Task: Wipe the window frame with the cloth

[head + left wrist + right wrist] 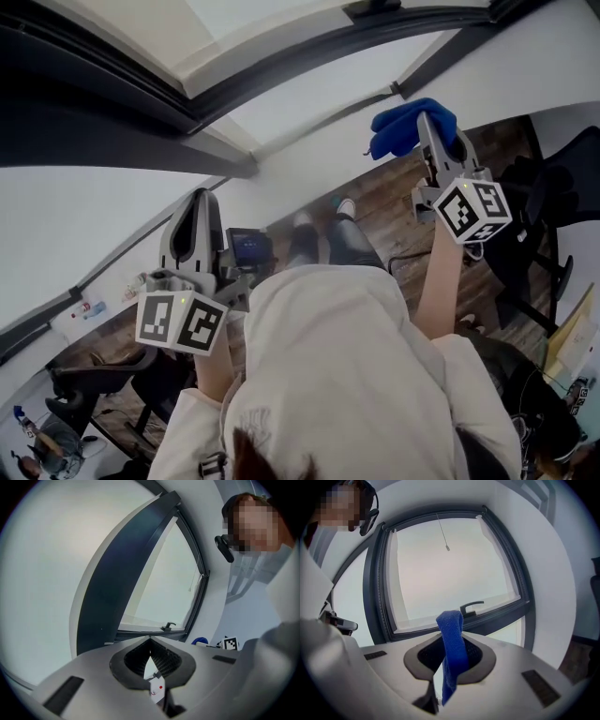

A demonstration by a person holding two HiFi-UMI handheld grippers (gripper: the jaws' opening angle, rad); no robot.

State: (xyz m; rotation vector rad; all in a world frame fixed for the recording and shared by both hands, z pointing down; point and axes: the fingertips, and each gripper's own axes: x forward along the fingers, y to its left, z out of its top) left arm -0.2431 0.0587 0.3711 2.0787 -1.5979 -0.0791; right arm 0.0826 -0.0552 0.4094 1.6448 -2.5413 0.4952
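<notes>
Right gripper (449,646) pinches the blue cloth (451,620) and faces the window frame (497,616), its lower rail lying crosswise ahead; the left gripper (150,645), jaws pressed together on nothing, seems farther.

Black chair (565,178) on wooden floor (394,220)

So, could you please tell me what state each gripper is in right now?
Left gripper: jaws shut, empty.
Right gripper: jaws shut on the blue cloth.
</notes>
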